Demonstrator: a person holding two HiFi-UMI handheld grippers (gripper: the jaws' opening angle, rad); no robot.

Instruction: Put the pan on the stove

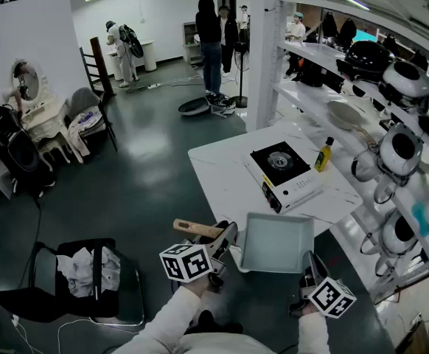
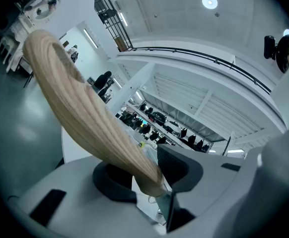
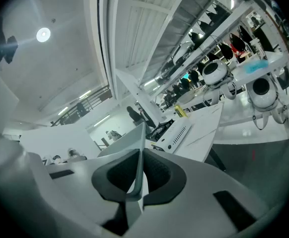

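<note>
Pan point(image 1: 277, 242), square and pale grey, is held up between two handheld grippers at the near edge of the white table point(image 1: 222, 179), well short of the stove point(image 1: 283, 174) that sits on it. The left gripper point(image 1: 225, 240) has its jaws partly closed, clamped on the pan's wooden handle point(image 1: 197, 229). The right gripper point(image 1: 308, 262) has its jaws nearly together, pinching the pan's thin wall at the near right corner. A yellow bottle point(image 1: 323, 155) stands just beside the stove
</note>
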